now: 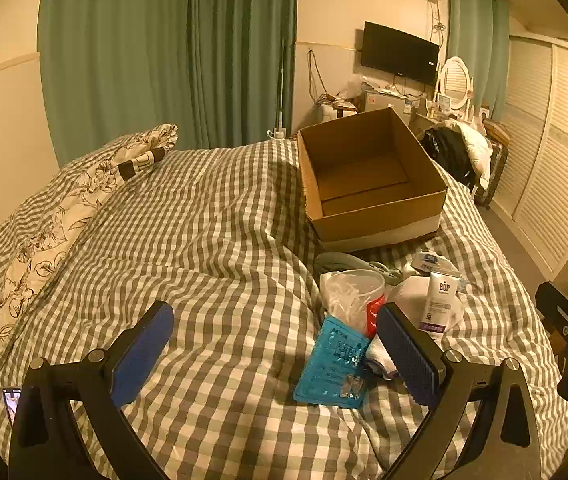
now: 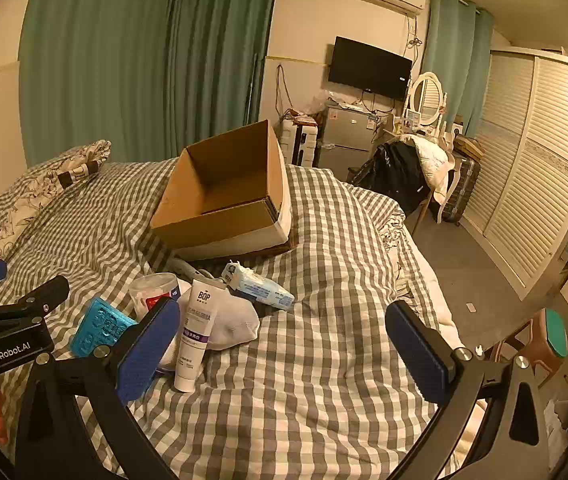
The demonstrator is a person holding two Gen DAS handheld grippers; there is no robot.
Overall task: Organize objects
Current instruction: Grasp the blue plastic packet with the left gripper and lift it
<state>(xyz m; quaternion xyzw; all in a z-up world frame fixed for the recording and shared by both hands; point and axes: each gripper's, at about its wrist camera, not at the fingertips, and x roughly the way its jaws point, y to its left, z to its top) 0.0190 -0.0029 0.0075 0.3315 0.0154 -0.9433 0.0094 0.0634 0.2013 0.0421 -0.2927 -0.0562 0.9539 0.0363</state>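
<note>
The bed carries an open cardboard box well beyond both sets of fingers. Left gripper gapes wide, the blue packet just inside its right finger. Right gripper also wide, the white tube beside its left finger.

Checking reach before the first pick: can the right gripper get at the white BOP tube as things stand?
Probably yes: the right gripper is open, and the white BOP tube lies on top of the pile beside its left finger, nothing covering it.
</note>
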